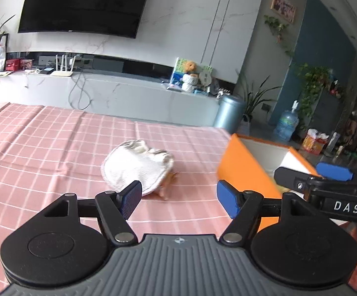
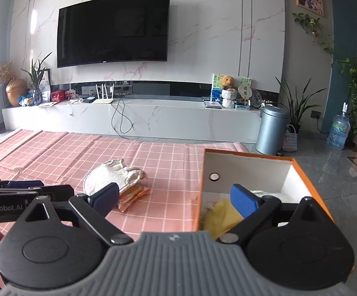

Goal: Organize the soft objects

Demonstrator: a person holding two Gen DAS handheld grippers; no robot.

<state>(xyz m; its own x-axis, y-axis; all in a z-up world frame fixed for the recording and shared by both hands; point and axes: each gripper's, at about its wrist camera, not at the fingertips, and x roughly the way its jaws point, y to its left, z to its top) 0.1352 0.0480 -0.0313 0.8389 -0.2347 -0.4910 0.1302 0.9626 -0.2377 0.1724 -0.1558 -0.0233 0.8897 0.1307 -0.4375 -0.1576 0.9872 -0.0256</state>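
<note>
Both grippers released & empty: white cloth bundle [image 1: 136,166] lies on worktop [image 1: 42,148] just ahead of left gripper [image 1: 178,198], left of right gripper [image 2: 176,201]; prob light, floppy, so pinch bunched edge, then orange box [image 2: 301,170].

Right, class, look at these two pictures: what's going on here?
A person holds two tongs over a pink checked tablecloth. The left tongs and right tongs are both open and empty. A white quilted cloth bundle lies on the tablecloth beside an open orange cardboard box, which already holds yellow and white soft items.
</note>
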